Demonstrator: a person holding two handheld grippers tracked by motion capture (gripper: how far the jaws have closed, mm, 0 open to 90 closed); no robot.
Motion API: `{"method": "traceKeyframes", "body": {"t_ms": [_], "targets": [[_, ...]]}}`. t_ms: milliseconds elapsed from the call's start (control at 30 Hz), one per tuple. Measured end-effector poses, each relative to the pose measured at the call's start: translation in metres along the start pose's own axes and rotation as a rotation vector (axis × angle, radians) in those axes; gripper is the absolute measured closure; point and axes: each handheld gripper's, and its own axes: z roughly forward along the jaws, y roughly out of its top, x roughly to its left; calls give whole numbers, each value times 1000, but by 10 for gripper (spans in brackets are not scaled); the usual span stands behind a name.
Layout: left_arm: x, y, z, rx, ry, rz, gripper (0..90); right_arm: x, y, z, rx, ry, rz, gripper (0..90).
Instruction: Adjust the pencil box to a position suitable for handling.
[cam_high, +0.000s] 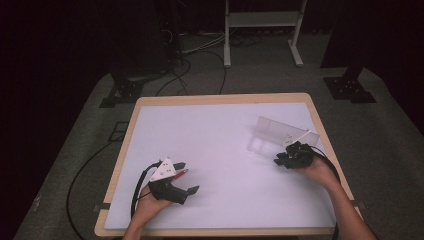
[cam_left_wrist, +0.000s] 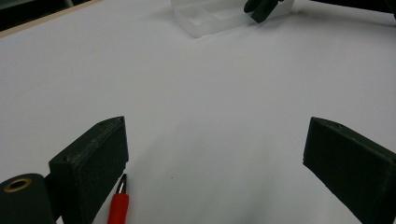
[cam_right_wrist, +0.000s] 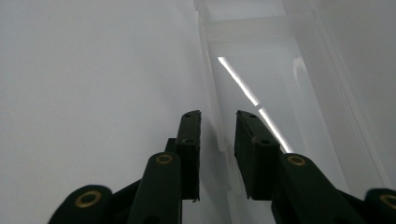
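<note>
A clear plastic box (cam_high: 272, 131) with its lid raised stands at the right of the white table top (cam_high: 220, 150). My right gripper (cam_high: 281, 160) is at the box's near corner, and in the right gripper view the jaws (cam_right_wrist: 218, 126) stand close together with the box's thin wall (cam_right_wrist: 215, 107) between them. My left gripper (cam_high: 189, 176) rests low at the near left, jaws wide open with nothing between them (cam_left_wrist: 215, 154). A red-handled tool with a metal tip (cam_high: 181, 173) lies on the table just beside its left jaw (cam_left_wrist: 117, 207). The box (cam_left_wrist: 205, 16) shows far ahead in the left gripper view.
The wooden table edge (cam_high: 220, 97) frames the white surface. Beyond it on the grey floor are a white stand frame (cam_high: 260, 20), loose cables (cam_high: 200, 60) and two black bases (cam_high: 122, 92) (cam_high: 350, 87). Broad bare white surface lies between the two grippers.
</note>
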Motion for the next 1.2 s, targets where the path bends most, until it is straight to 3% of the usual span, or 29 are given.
{"method": "traceKeyframes", "body": {"t_ms": [300, 567, 967, 1200], "targets": [[3, -1, -6, -23, -6, -23, 66, -2, -2, 0, -3, -12, -14, 807], [4, -1, -6, -20, -10, -26, 66, -2, -3, 0, -22, 17, -45, 840], [4, -1, -6, -24, -10, -28, 66, 2, -1, -1, -43, 28, -95, 862], [5, -1, -7, -25, -8, -33, 66, 7, 1, -8, -53, 7, -136, 863]]}}
